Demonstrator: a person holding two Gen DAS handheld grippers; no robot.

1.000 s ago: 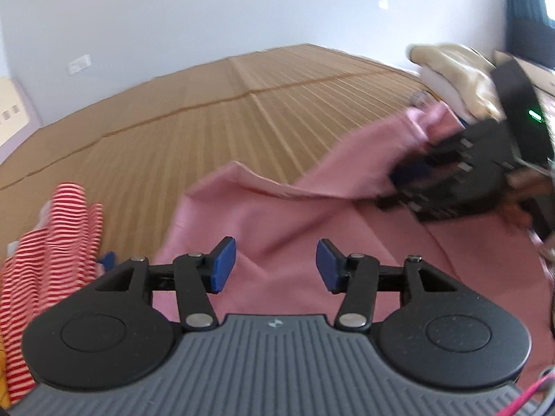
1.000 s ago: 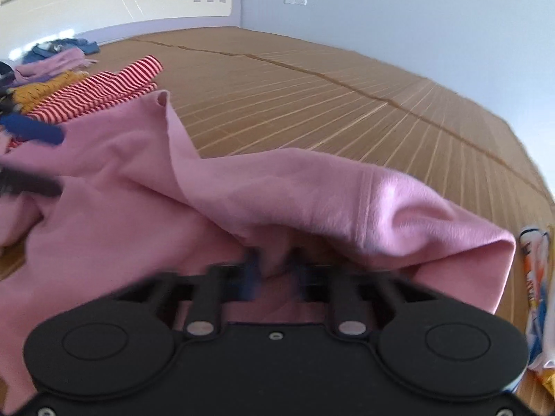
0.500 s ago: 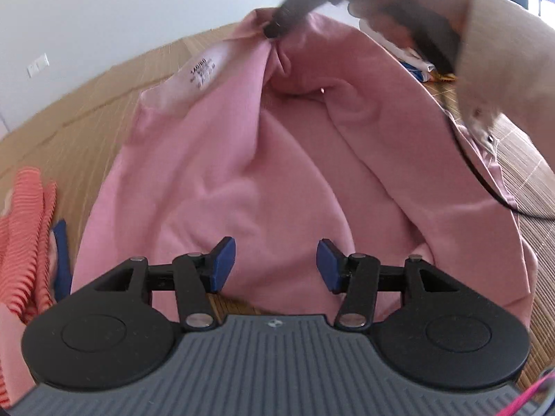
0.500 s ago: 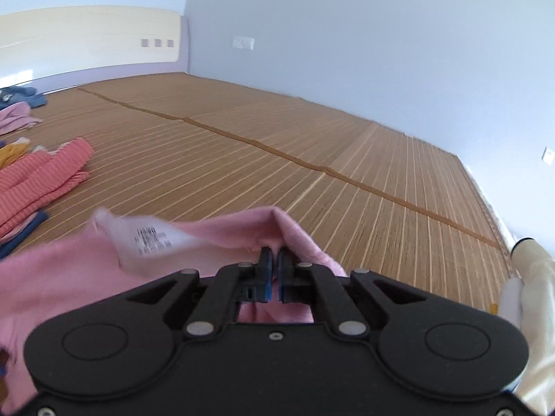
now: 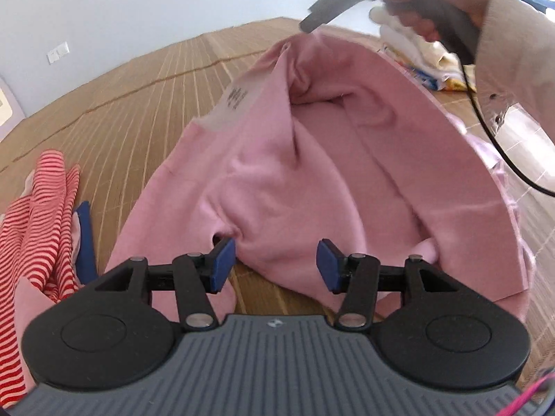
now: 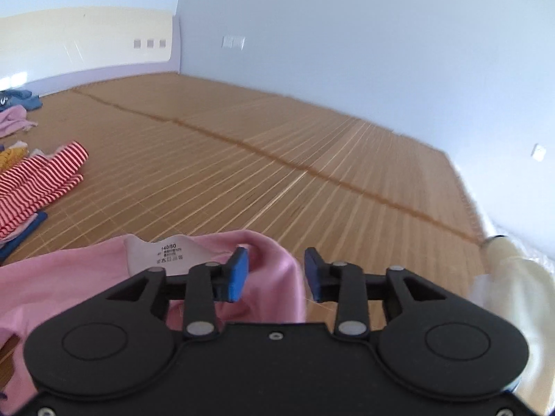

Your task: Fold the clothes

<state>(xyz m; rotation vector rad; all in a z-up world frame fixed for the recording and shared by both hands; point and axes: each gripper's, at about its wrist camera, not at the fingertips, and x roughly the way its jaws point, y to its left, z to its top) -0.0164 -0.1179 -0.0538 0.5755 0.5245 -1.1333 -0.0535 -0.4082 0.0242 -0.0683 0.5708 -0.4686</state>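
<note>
Your right claw (image 6: 275, 274) has just let go — jaws apart above the pink top (image 5: 312, 173), which slumps onto the mat (image 6: 277, 173). Left claw (image 5: 275, 268) gapes at its hem, so regrasp.

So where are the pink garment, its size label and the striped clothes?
pink garment (image 5: 312, 180): left wrist view, middle of the fabric.
size label (image 6: 168, 254): right wrist view, printed text.
striped clothes (image 6: 38, 180): right wrist view, middle of the stripes.

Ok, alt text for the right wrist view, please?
The open right gripper hovers over a bunched pink garment with its white size label showing. Beyond lies a bamboo mat, with a red-striped garment at left.
</note>
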